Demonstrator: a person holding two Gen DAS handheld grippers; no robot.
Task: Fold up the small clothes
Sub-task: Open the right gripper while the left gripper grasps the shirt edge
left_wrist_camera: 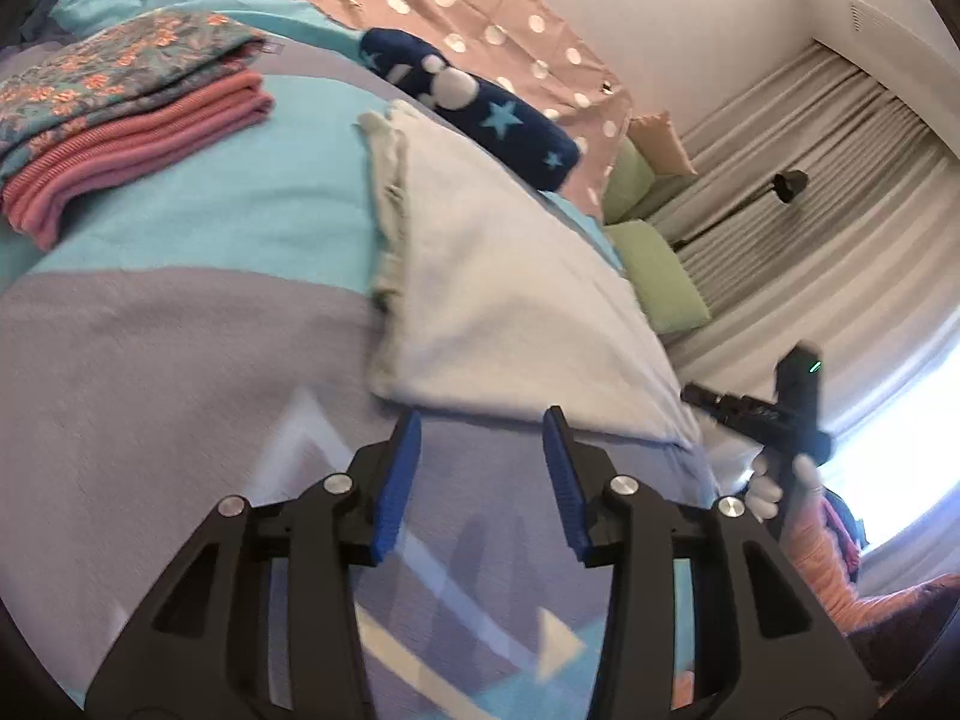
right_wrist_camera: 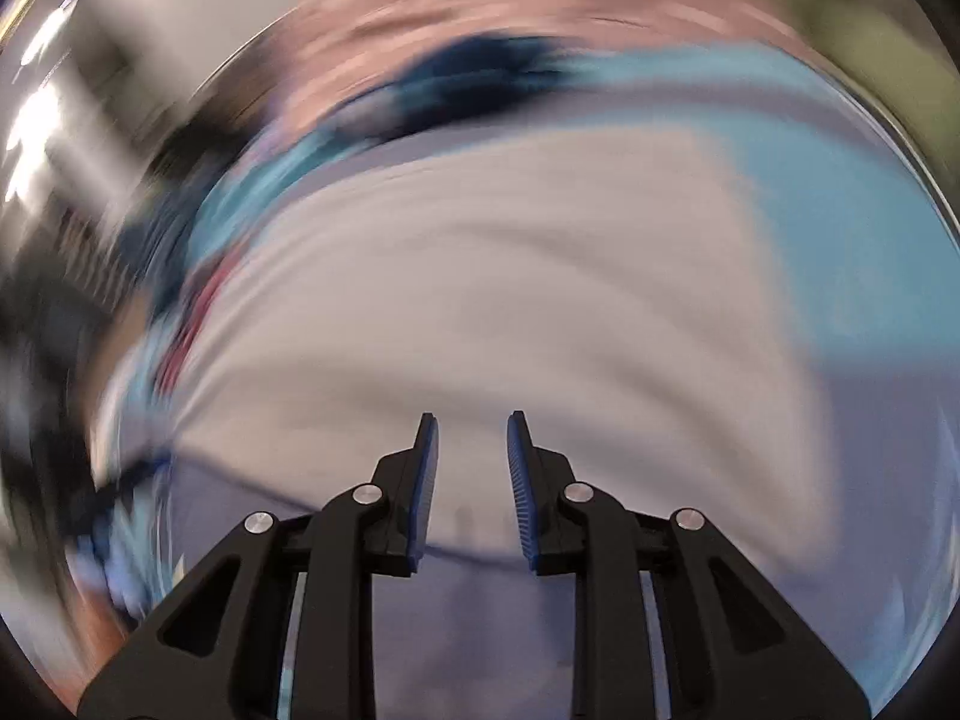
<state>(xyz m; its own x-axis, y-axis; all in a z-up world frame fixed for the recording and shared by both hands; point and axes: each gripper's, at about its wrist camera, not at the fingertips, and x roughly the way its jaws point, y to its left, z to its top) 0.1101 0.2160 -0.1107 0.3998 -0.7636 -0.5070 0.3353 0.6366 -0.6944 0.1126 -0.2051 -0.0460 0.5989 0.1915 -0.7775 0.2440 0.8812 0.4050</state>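
White folded garment (left_wrist_camera: pixel 510 300) lies flat on the bed, just ahead of the left gripper (left_wrist_camera: pixel 483 420), whose blue pads stand spread with nothing between them, tips near the cloth's nearest edge without touching it. In the right wrist view the same pale cloth (right_wrist_camera: pixel 480 276) fills the middle, smeared by motion, and the right gripper (right_wrist_camera: pixel 471 420) hangs over it, fingers parted by a narrow gap, empty.

Underneath, the bedspread (left_wrist_camera: pixel 180 348) runs in turquoise and grey-lilac blocks. Up at the left of the bed sits a stack: a floral folded piece (left_wrist_camera: pixel 120 66) on top of a pink ribbed one (left_wrist_camera: pixel 132 150), well apart from the white garment. Beyond the white piece, a navy star-print item (left_wrist_camera: pixel 480 102) lies beside a dusty-pink polka-dot fabric (left_wrist_camera: pixel 468 12).

Past the bed edge, green cushions (left_wrist_camera: pixel 654 270) lean near long grey curtains (left_wrist_camera: pixel 810 180), with bright window glare at the right. At that edge of the left view, a white-gloved hand (left_wrist_camera: pixel 774 480) holds the other black device, orange sleeve below it.

Most of the right view is blurred; its left side cannot be read at all.
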